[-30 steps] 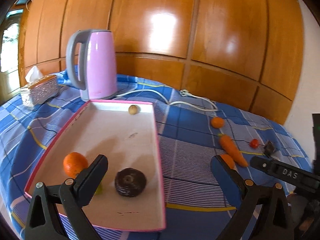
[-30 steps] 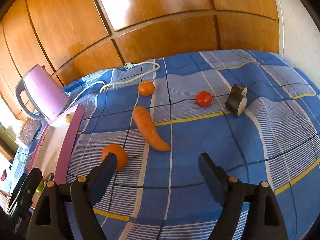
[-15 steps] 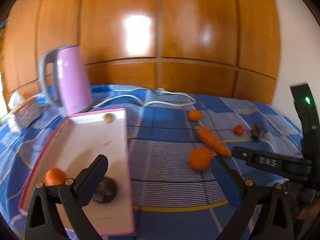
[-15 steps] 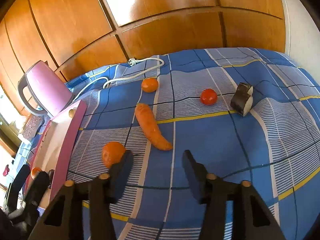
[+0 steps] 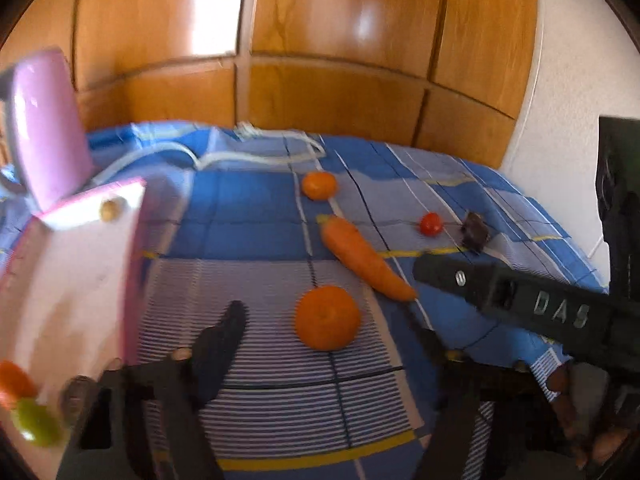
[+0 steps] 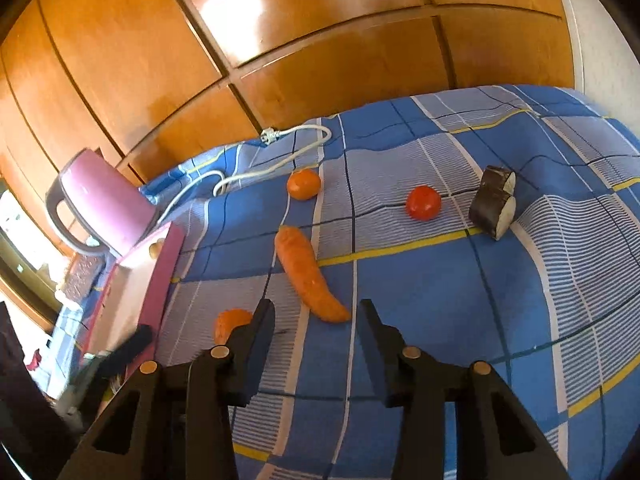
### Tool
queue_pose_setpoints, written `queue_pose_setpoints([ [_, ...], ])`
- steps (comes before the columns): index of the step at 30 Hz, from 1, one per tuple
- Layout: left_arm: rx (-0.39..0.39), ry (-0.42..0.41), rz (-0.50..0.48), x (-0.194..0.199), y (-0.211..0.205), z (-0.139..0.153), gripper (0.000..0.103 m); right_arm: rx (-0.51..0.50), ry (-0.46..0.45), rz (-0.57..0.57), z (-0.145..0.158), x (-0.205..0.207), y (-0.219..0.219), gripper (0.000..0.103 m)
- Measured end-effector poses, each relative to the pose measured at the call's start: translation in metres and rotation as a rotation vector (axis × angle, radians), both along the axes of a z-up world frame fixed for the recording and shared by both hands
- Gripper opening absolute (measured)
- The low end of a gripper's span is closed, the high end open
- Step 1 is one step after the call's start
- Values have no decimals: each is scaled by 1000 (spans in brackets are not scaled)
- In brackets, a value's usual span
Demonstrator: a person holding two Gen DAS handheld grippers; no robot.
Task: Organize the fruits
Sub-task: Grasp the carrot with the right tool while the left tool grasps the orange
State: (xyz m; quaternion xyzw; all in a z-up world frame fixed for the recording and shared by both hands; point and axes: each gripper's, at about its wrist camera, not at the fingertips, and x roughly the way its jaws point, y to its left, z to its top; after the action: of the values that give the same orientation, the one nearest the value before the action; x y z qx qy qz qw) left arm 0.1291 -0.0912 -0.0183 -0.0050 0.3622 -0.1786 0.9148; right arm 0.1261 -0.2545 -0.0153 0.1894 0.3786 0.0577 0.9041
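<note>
A near orange (image 5: 327, 317) lies on the blue checked cloth, just beyond my open, empty left gripper (image 5: 326, 344). It also shows in the right wrist view (image 6: 230, 324), partly behind a finger. A carrot (image 6: 310, 276) lies ahead of my right gripper (image 6: 316, 334), which is open with a narrowed gap and empty. A far orange (image 6: 304, 184), a tomato (image 6: 423, 203) and a dark cut piece (image 6: 493, 202) lie farther back. The pink-rimmed tray (image 5: 80, 264) at left holds an orange (image 5: 12, 380), a green fruit (image 5: 36, 426) and a small brown fruit (image 5: 110, 208).
A pink kettle (image 6: 102, 204) stands behind the tray, its white cord (image 6: 280, 152) looping over the cloth. Wooden panels close off the back. The right gripper's body (image 5: 520, 300) crosses the right side of the left wrist view.
My left gripper has swung right, from over the tray to behind the near orange. My right gripper's jaws have narrowed and it has moved toward the carrot.
</note>
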Motion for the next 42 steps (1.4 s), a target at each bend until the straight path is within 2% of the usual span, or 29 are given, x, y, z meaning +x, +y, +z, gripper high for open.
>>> queue_pose_setpoints([
  [2, -11, 32, 0, 6, -3, -7, 63, 14, 5, 8, -1, 8, -1, 43],
  [7, -10, 55, 3, 14, -8, -17, 62, 6, 14, 59, -2, 30, 8, 43],
  [10, -26, 81, 22, 20, -7, -22, 45, 2, 27, 87, -5, 44, 13, 43],
  [12, -58, 88, 40, 23, -2, -22, 41, -19, 31, 109, -6, 54, 19, 43],
  [16, -100, 99, 78, 26, 8, -23, 40, -51, 46, 148, -13, 68, 28, 43],
  [20, -113, 108, 92, 28, 9, -25, 42, -129, 79, 137, -23, 75, 32, 29],
  [24, -124, 119, 104, 31, 10, -26, 42, -93, 87, 165, -32, 76, 29, 32],
  [30, -125, 113, 111, 31, 9, -26, 41, -153, 77, 165, -34, 75, 36, 33],
  [42, -164, 116, 127, 31, 13, -27, 41, -174, 69, 163, -34, 77, 40, 36],
])
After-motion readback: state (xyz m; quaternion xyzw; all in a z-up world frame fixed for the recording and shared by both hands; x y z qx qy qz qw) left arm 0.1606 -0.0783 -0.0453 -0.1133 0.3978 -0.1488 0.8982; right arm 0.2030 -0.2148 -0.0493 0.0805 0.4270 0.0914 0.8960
